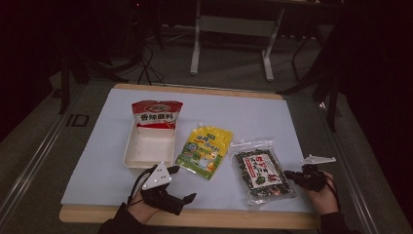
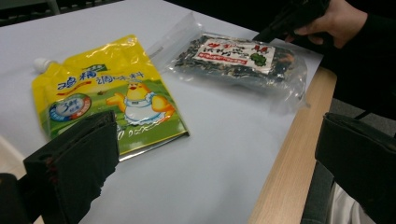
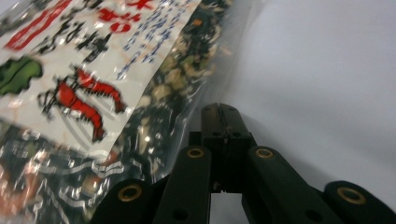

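A clear bag of dark dried seaweed (image 1: 260, 175) with a white label lies at the right of the white sheet (image 1: 253, 117). My right gripper (image 1: 287, 173) is shut, with its tip at the bag's right edge. In the right gripper view the closed jaws (image 3: 219, 112) lie against the clear plastic rim of the bag (image 3: 93, 93); whether they pinch it I cannot tell. A yellow spouted pouch (image 1: 204, 151) lies in the middle. My left gripper (image 1: 183, 184) stands open near the front edge, just below the pouch (image 2: 107, 98), with nothing between its jaws (image 2: 215, 163).
A white tray (image 1: 148, 151) sits left of the yellow pouch, with a red pouch (image 1: 157, 114) leaning on its far end. The sheet covers a wooden board whose edge (image 1: 195, 218) runs along the front. A white table frame (image 1: 229, 29) stands on the floor behind.
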The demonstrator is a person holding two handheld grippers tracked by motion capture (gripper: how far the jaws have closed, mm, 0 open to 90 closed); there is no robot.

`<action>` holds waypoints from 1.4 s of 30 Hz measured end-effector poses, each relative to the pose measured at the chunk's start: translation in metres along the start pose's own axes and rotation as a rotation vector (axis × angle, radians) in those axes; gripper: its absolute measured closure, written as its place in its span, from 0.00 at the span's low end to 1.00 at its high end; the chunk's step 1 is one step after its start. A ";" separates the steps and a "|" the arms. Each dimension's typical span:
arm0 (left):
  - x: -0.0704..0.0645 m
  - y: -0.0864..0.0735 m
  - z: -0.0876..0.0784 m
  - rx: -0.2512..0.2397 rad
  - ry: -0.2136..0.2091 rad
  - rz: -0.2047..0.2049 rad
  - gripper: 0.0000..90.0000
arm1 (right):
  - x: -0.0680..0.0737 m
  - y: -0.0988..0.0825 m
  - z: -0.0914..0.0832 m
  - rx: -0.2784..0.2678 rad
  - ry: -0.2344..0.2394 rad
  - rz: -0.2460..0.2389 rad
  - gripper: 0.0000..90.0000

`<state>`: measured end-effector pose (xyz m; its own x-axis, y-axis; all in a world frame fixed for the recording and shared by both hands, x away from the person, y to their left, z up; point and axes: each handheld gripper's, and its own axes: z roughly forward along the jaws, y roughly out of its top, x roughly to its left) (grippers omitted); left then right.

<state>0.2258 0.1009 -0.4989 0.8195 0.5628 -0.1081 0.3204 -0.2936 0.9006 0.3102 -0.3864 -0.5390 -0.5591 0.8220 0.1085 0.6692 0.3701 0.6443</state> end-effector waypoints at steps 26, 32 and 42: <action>-0.010 0.013 0.050 0.116 -0.153 -0.051 0.05 | 0.038 -0.004 -0.012 -0.024 0.081 -0.097 1.00; -0.011 0.018 0.060 0.142 -0.184 -0.051 0.06 | 0.043 0.007 -0.026 -0.110 0.027 -0.122 0.87; -0.014 0.025 0.075 0.142 -0.206 -0.065 0.07 | 0.059 0.028 -0.049 -0.276 -0.024 -0.168 0.43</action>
<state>0.2582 0.0278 -0.5067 0.8701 0.4186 -0.2603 0.4270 -0.3761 0.8224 0.2721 -0.3482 -0.4774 -0.6368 0.7704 -0.0322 0.4088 0.3728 0.8330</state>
